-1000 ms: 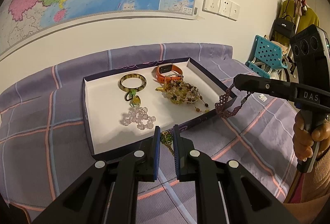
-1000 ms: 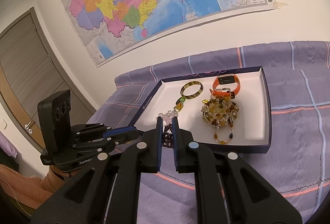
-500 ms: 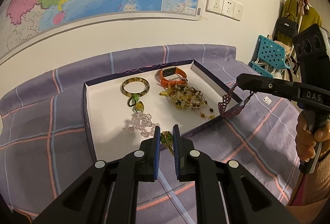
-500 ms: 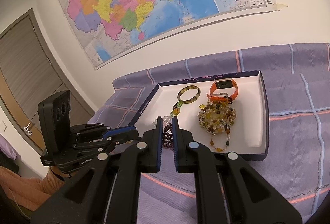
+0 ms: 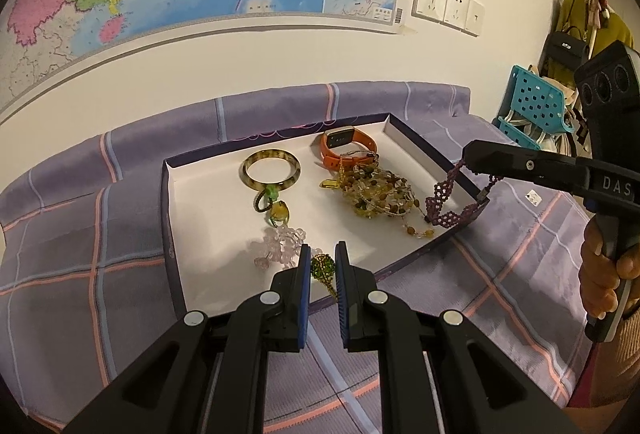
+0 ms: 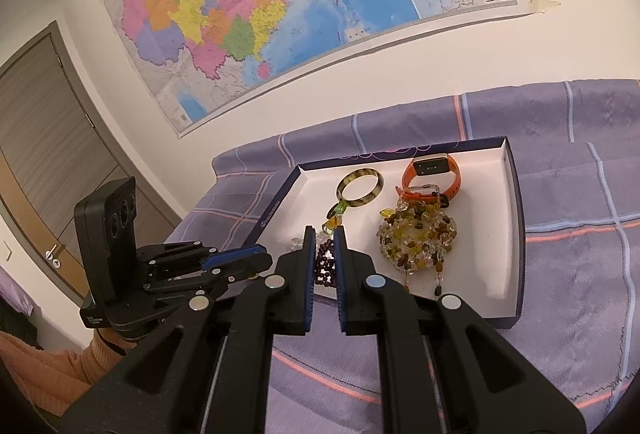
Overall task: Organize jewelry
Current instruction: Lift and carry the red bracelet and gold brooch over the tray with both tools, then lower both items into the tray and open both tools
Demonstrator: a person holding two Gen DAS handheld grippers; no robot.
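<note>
In the left wrist view, the left gripper point(image 5: 323, 266) at lower centre had its fingers nearly together, pinching a green beaded piece point(image 5: 323, 268) over the near edge of the white-lined tray point(image 5: 208, 218). At right, the right gripper point(image 5: 470, 160) dangled one purple beaded necklace point(image 5: 444, 202) over the tray's right rim. Inside lay one bangle point(image 5: 271, 170), one orange watch point(image 5: 347, 148), one amber bead cluster point(image 5: 376, 194) and one clear bead strand point(image 5: 280, 246). In the right wrist view, the right gripper's point(image 6: 323, 254) narrow-set fingers clamped the purple beads point(image 6: 325, 268) at centre; the left gripper point(image 6: 236, 258) sat at lower left.
</note>
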